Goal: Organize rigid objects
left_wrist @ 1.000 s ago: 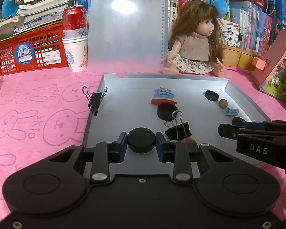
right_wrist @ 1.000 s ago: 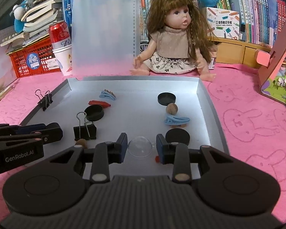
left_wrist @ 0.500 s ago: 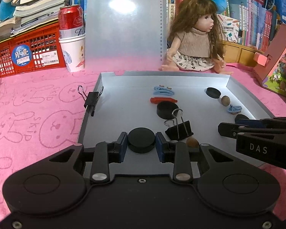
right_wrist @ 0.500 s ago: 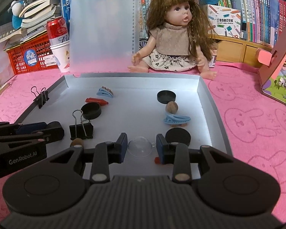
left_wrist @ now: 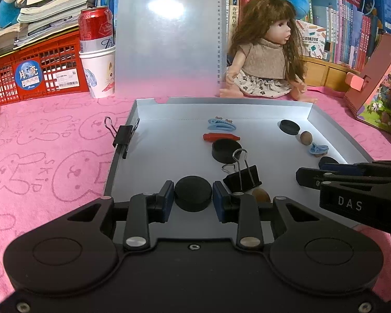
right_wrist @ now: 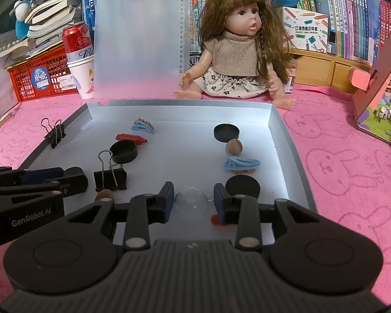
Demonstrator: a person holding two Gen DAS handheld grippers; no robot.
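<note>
A shallow grey tray [left_wrist: 247, 109] lies on the pink cloth and holds small objects. My left gripper [left_wrist: 193, 198] is shut on a black round cap [left_wrist: 193, 192] above the tray's near left part. My right gripper [right_wrist: 194, 200] is shut on a clear plastic dome [right_wrist: 191, 200] above the tray's near right part. In the tray lie black caps [right_wrist: 123, 151] [right_wrist: 226, 132] [right_wrist: 243, 185], a black binder clip [right_wrist: 110, 177], blue hair clips [right_wrist: 142, 125] [right_wrist: 241, 162], a red clip [right_wrist: 130, 138] and a brown nut [right_wrist: 234, 146].
Another binder clip [left_wrist: 122, 137] is clipped on the tray's left rim. A doll [right_wrist: 238, 52] sits behind the tray, beside a translucent upright sheet [left_wrist: 169, 41]. A red basket [left_wrist: 36, 73], a cup with a can [left_wrist: 97, 60] and a cardboard house [right_wrist: 380, 83] stand around.
Both grippers have risen and pulled back slightly with their objects held; the tray looks a little farther away. Nothing in the tray moved.
</note>
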